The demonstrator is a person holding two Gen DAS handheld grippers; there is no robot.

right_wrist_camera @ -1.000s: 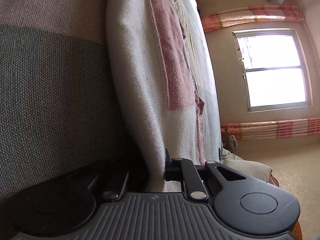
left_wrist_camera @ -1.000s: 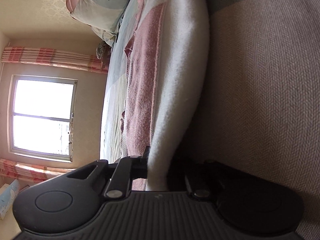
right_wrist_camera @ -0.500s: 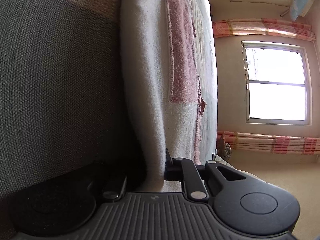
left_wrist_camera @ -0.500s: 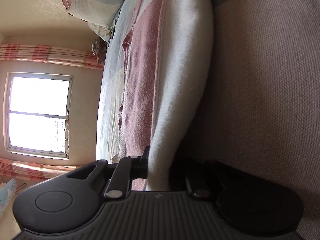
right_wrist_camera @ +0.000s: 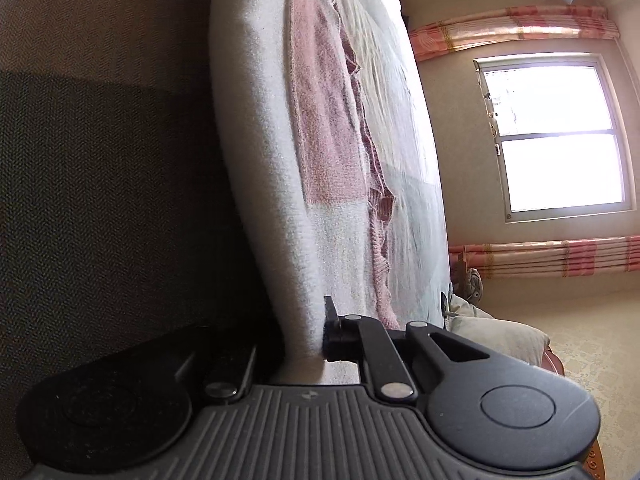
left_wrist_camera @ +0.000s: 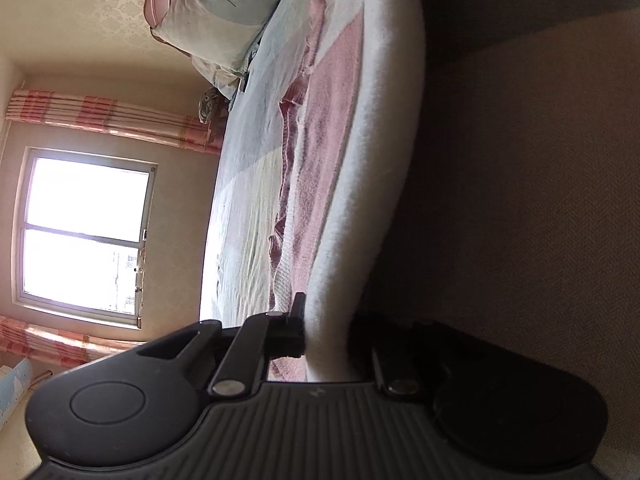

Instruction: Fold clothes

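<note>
A knitted sweater (left_wrist_camera: 332, 140), pink with a wide white border, lies spread on the bed. My left gripper (left_wrist_camera: 328, 332) is shut on the white border's folded edge (left_wrist_camera: 384, 120), which rises off the bed between the fingers. In the right wrist view the same sweater (right_wrist_camera: 320, 120) shows its pink panel and white hem. My right gripper (right_wrist_camera: 304, 336) has that white edge pinched between its jaws, which are closing tight on it. In each view the finger on the shadowed side is hidden in darkness under the cloth.
The pale bedsheet (left_wrist_camera: 248, 200) runs back to a pillow (left_wrist_camera: 224, 4) and a wooden headboard. Coarse beige and dark woven fabric (left_wrist_camera: 540, 200) fills the side nearest me. A bright window (right_wrist_camera: 556, 136) with pink striped curtains is beyond the bed.
Both grippers have risen a little with the white edge still pinched, so the border stands higher off the bed and more of the sheet and room shows.
</note>
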